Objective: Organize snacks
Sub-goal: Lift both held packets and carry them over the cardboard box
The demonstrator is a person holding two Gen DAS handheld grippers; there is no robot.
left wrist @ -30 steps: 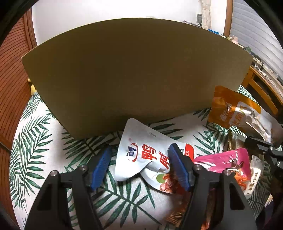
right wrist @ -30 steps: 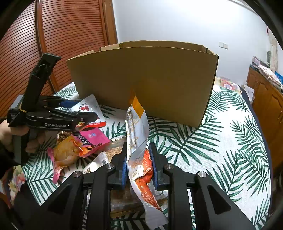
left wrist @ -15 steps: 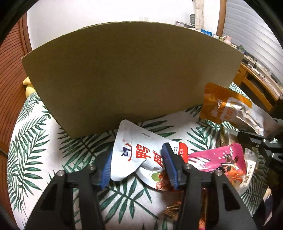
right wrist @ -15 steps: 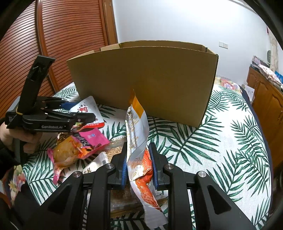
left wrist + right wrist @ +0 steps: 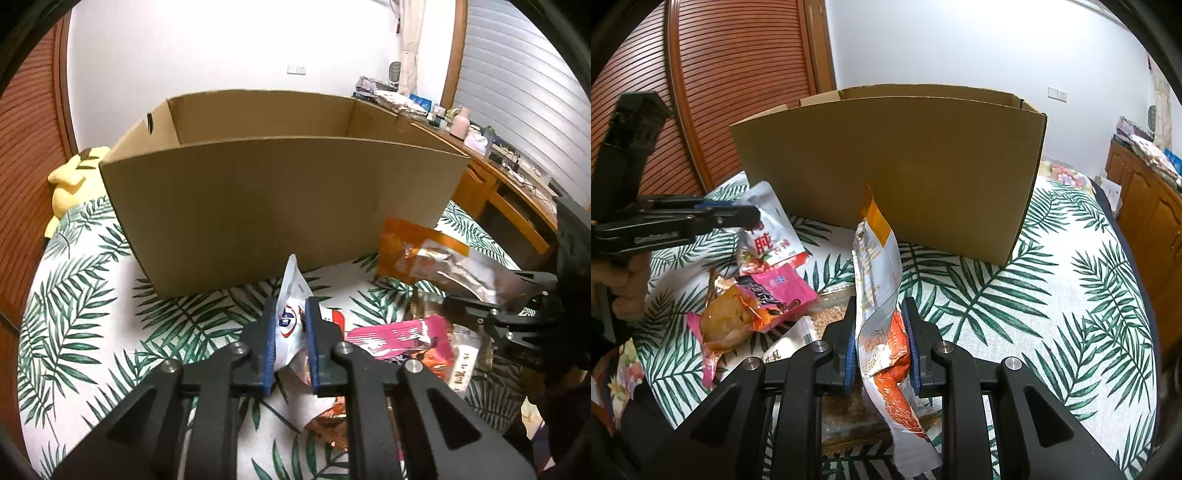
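White snack pouch [image 5: 287, 317] w/ red print is pinched betw. the blue pads of the left gripper [image 5: 289, 345], pressed tight on it; pouch stands edge-up, its lower end hanging just above the snack pile. From the right wrist view the same pouch [image 5: 767, 236] sits at approx. 10 o'clock, nipped at the left gripper's [image 5: 748, 218] tip. Right gripper [image 5: 880, 349] is clamped on a long silver-orange pouch [image 5: 877, 266], top curling up toward 12 o'clock, tail drooping below the jaws. Pile at 9 o'clock of it: pink packet [image 5: 783, 288], orange-clear packet [image 5: 727, 321], others partly hidden. Open cardboard box [image 5: 280, 206] stands at 12 o'clock, just behind the snacks, on a palm-leaf cloth [image 5: 1052, 314]. Yellow plush [image 5: 72, 177] at 10 o'clock in left view, beside the box. Wooden slat door [image 5: 738, 85] at 11 o'clock in right view.
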